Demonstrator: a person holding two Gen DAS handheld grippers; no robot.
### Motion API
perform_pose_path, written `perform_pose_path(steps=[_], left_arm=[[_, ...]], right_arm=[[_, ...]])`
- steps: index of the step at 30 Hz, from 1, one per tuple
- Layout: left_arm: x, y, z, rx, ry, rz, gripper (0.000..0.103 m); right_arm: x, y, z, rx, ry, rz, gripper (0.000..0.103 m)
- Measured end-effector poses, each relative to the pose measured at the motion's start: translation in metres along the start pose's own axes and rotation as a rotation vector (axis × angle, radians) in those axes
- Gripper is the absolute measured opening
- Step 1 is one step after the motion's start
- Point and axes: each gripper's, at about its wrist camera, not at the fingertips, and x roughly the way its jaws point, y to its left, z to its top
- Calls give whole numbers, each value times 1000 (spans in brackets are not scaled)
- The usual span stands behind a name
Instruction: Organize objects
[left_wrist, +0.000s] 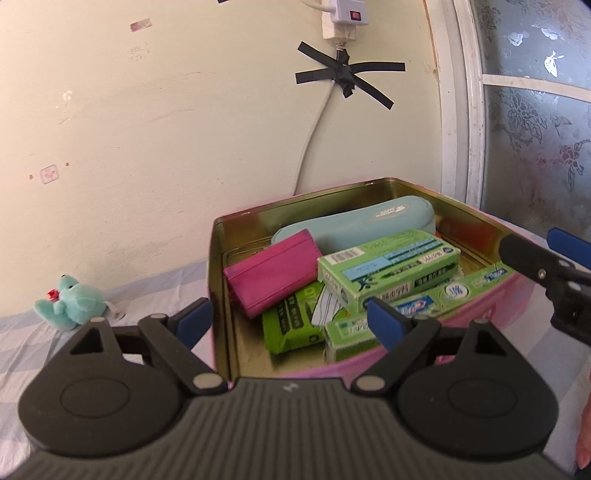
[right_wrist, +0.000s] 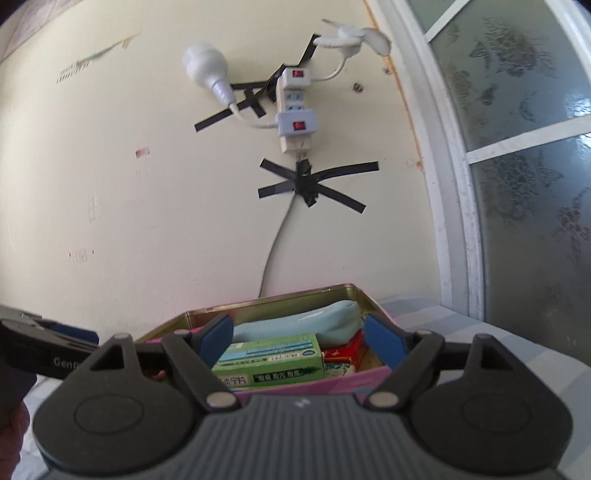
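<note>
My left gripper (left_wrist: 288, 317) hovers at the near rim of the pink tin (left_wrist: 476, 314), jaws apart with nothing between them, straddling the tin's near left corner in the lower middle of the frame. My right gripper (right_wrist: 299, 339) is also at the near wall, jaws apart and empty; in the left view it pokes in from the right edge. I reckon both sit spread like this because the contents have been let go and I am looking for what is left.

Inside the tin, frame centre: the light blue pouch (left_wrist: 354, 225) lies along the back wall, the magenta wallet (left_wrist: 273, 273) leans tilted at the left, and the green box (left_wrist: 388, 273) rests across the top of the pile, propped on the green packet (left_wrist: 291, 325) and the long toothpaste carton (left_wrist: 417, 306) below it. From the right view a red packet (right_wrist: 343, 350) shows tucked beside the green box, under the pouch's end. They are stacked loosely, not flat, so I judge the tin is close to full.

Still outside: the small teal plush toy (left_wrist: 70, 302), far left of the frame, on the pale checked cloth (left_wrist: 22, 339) near the wall, well apart from the tin. That looks like my next pick, and the left side is nearer
</note>
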Motion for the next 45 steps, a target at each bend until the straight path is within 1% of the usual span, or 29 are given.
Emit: perform_pose_path(steps=[4,7,9,10,11,12,16,19,25,28,30,32,35,41,45], left_arm=[[-11,6,-12,-20,3,12,94],[-19,12,-21,-30,0,31,97],[-23,16,-27,-34,1,36,97],[-26,18,-29,-35,1,41,97],[-28,19,-32,-35,0,46,97],[-30,21,-35,-34,-1,52,97],[-37,25,-45,-35,-7,70,97],[-40,26,-52,-37,-14,81,98],[-34,24,-70,-47,-3,91,98],[-30,25,-74,-56,6,91,98],[-32,26,-75,-66,-15,96,98],[-32,26,-75,-66,-17,94,98],[-35,23,-76,-51,-39,96,98],[-44,13,-78,10,-96,101,99],[-46,12,-78,19,-109,96,99]], right_arm=[[-10,5,-7,5,26,5,82],[-18,14,-17,-11,46,17,82],[-23,20,-23,-32,67,27,82],[-29,22,-24,-32,47,33,83],[-34,23,-24,-35,27,35,87],[-37,25,-25,-37,16,37,89],[-41,29,-26,-37,31,32,89],[-46,32,-26,-40,26,24,89],[-54,38,-29,-54,10,9,90],[-52,35,-29,-34,16,4,92],[-51,31,-28,-11,24,2,92],[-50,27,-28,13,30,-2,92],[-49,24,-28,34,38,-8,92],[-50,26,-29,25,32,-17,94],[-48,27,-28,15,36,-18,95]])
